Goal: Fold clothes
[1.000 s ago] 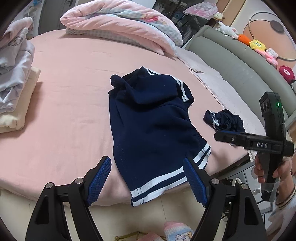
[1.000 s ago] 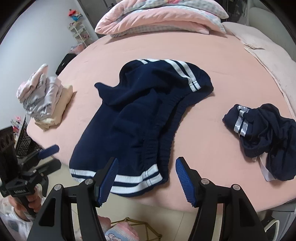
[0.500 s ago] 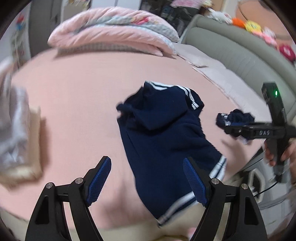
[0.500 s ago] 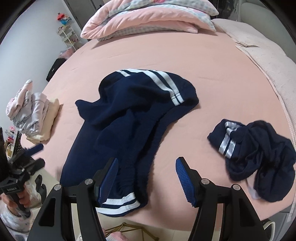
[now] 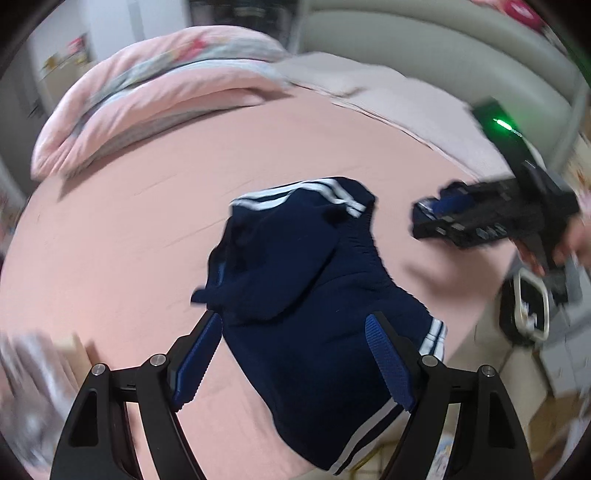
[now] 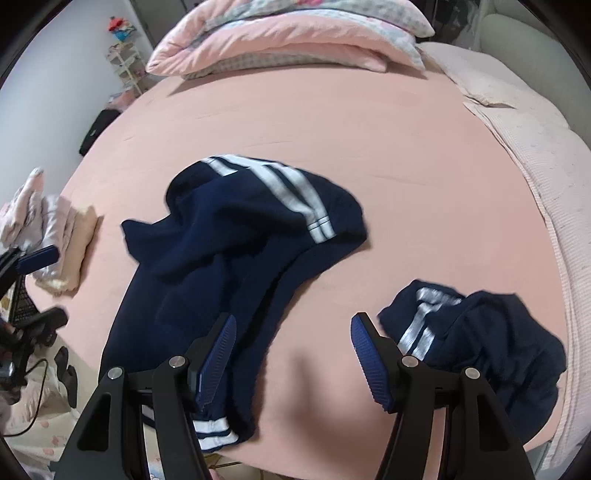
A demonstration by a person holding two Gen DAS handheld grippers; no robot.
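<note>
mostly we see a pink bed point(image 6: 369, 140) filling the room, duvet point(image 6: 295, 33) at its far side. two navy garments: the large navy shorts point(image 6: 229, 258) overhang its near edge, a crumpled one point(image 6: 480, 339) beside. bare sheet lies between. left tool point(image 5: 291, 365) and right tool point(image 6: 293, 358) both gape, empty.

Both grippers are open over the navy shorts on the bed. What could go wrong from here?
1. The navy shorts hang over the bed edge; a tug toward it could slide them off.
2. They lie bunched in layers, so fingers may pinch several.
3. The second navy garment lies close and could get snagged.
</note>
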